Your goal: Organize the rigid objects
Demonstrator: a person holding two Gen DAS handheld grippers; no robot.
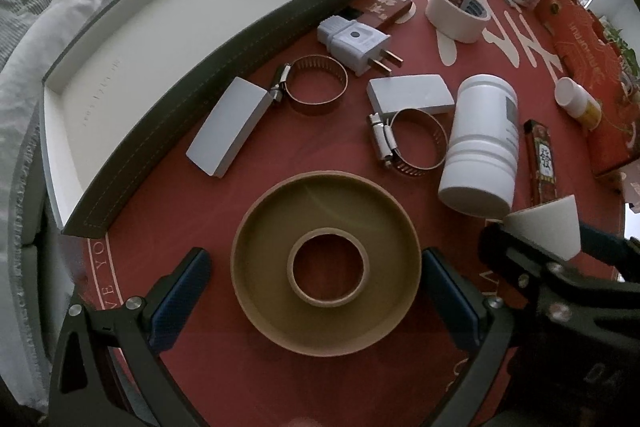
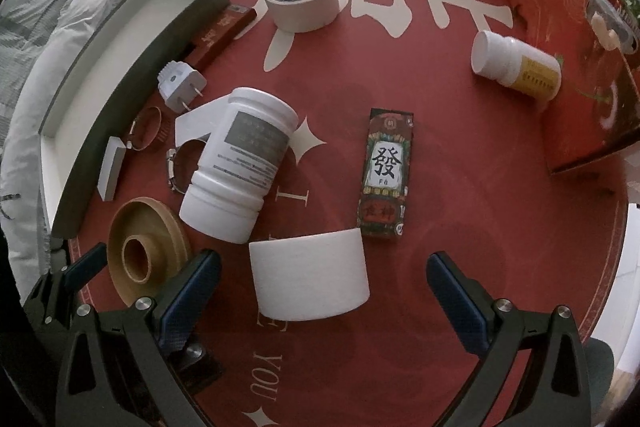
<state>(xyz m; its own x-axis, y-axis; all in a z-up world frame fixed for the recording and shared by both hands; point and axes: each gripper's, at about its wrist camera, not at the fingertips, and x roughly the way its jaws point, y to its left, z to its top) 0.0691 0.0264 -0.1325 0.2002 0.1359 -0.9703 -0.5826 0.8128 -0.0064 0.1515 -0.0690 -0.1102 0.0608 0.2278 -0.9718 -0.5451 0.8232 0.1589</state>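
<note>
Round table under a red cloth [image 1: 280,379] with cream lettering. Tan disc [image 1: 326,283], ring-shaped with a raised inner collar, lies flat between the wide-spread fingers of the left gripper [image 1: 316,291], untouched. Right gripper [image 2: 324,291] also wide open, over a white cylinder [image 2: 308,275] on its side. Grey tray [image 1: 224,67], white lining, holds nothing visible. Beside it: two grey blocks [image 1: 226,127], two metal hose clamps [image 1: 316,89], white plug [image 1: 354,43], white jar [image 1: 480,143] lying down, tape roll [image 1: 456,13]. Far table clutter hard to make out.
</note>
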